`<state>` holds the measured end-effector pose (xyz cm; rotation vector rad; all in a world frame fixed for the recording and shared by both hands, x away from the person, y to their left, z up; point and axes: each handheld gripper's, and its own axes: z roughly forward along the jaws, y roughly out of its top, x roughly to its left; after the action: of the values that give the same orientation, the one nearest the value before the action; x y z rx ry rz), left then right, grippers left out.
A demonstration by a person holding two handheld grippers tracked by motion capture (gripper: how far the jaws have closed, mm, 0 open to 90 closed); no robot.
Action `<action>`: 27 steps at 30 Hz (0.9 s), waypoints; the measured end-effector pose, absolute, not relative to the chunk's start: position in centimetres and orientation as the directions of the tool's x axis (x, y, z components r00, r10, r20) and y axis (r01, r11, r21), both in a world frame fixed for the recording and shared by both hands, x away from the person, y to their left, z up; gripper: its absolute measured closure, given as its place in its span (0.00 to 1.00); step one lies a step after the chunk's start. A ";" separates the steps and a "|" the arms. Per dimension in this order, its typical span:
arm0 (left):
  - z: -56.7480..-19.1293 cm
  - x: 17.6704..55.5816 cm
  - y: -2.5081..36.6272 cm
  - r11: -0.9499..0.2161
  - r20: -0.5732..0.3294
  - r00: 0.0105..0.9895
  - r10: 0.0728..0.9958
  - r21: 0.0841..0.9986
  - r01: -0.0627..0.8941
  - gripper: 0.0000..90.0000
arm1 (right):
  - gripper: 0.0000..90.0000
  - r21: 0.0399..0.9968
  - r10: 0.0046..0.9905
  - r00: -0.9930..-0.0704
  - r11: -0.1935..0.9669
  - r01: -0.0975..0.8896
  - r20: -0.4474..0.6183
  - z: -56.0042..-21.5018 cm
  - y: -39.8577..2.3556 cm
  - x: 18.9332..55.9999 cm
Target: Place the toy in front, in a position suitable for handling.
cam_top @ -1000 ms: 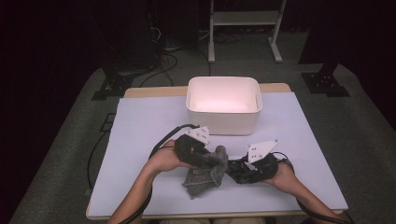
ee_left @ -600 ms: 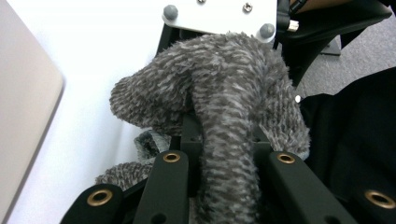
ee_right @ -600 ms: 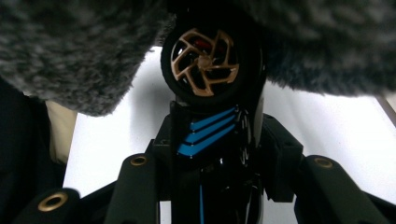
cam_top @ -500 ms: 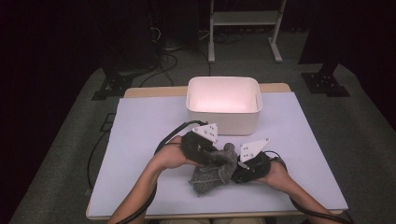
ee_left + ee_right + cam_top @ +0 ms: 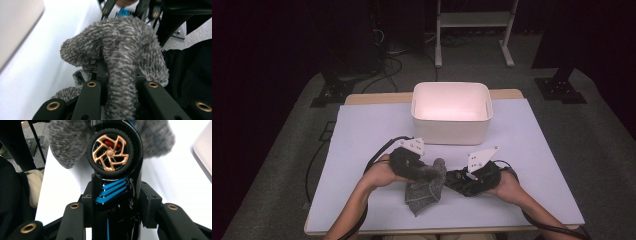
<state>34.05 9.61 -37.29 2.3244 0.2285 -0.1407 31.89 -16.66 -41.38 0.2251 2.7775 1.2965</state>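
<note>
Left gripper (image 5: 428, 172) clamps grey cloth (image 5: 120, 57), draped over the toy car (image 5: 113, 165) clenched in right gripper (image 5: 457, 181), above the table (image 5: 362, 140). Wiping looks midway; bin (image 5: 451, 111) empty.

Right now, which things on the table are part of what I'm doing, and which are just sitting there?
In the job:
- fuzzy grey knitted cloth, clamped in the left gripper
- black toy car with blue stripes and a gold-spoked wheel, clamped in the right gripper

Just sitting there:
- white rectangular plastic tub, apart from both grippers
- pale table cover
</note>
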 end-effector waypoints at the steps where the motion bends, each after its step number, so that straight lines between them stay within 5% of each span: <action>1: -37.4 34.1 9.8 -0.678 -0.172 0.977 0.125 0.704 0.210 0.84 | 0.62 0.766 0.161 -0.987 0.634 0.105 0.001 -41.4 -16.6 31.9; 18: -34.5 34.2 15.8 -0.644 -0.115 0.962 0.247 0.723 0.252 0.84 | 0.62 0.649 0.210 -0.978 0.744 0.157 -0.004 -41.1 -12.4 35.7; 27: -36.0 34.1 15.6 -0.652 -0.144 0.959 0.243 0.708 0.271 0.84 | 0.58 0.561 0.192 -0.981 0.810 0.170 0.021 -42.3 -9.4 36.0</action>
<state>34.14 15.60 -36.00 2.3065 0.3594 -0.0456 36.00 -9.43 -42.28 0.2960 2.9532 0.9104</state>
